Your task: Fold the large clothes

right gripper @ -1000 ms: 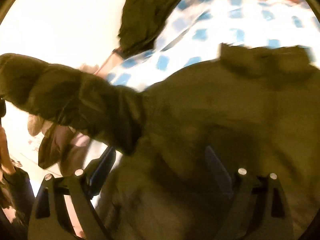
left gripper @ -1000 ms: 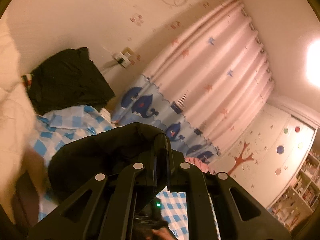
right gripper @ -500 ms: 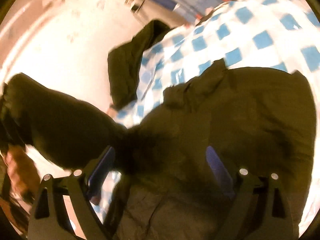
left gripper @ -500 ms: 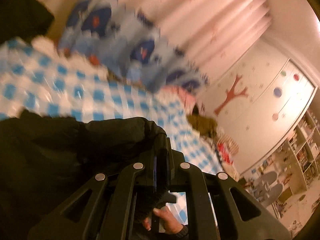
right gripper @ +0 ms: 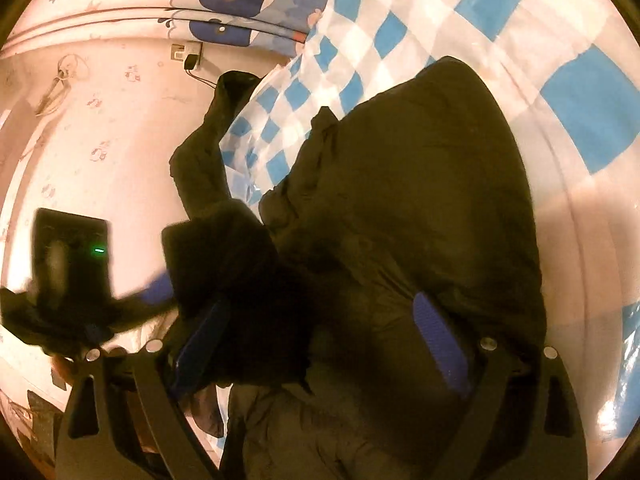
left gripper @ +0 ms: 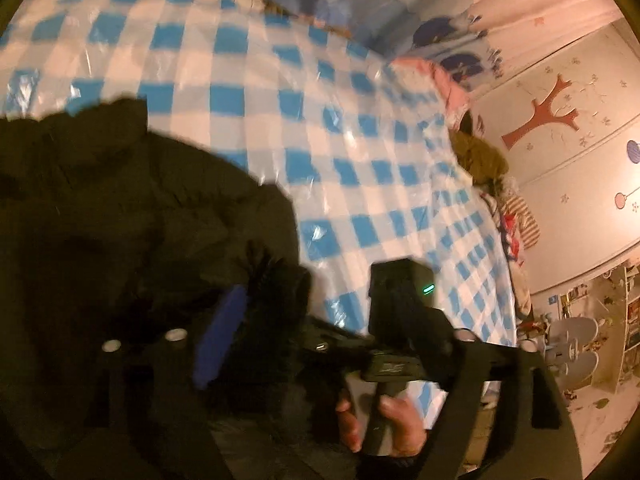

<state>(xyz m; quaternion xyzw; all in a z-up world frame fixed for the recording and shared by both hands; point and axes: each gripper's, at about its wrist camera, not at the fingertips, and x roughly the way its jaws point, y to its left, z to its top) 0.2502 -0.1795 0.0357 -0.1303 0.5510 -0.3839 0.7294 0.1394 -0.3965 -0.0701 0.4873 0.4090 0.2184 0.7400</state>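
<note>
Right under my nose, going outward:
left gripper [left gripper: 320, 344]: jaws have just sprung wide apart, blue pad [left gripper: 218, 336] at 7 o'clock lying against dark cloth, nothing pinched
right gripper [right gripper: 320, 344]: fingers stand wide, black jacket [right gripper: 400, 208] bunched between them; can't tell if the pads actually press
jacket spot: spread on the blue-checked bed cover [left gripper: 320, 128], filling 9 o'clock in my left view
far off: whale curtain [left gripper: 440, 32] at 1 o'clock
</note>
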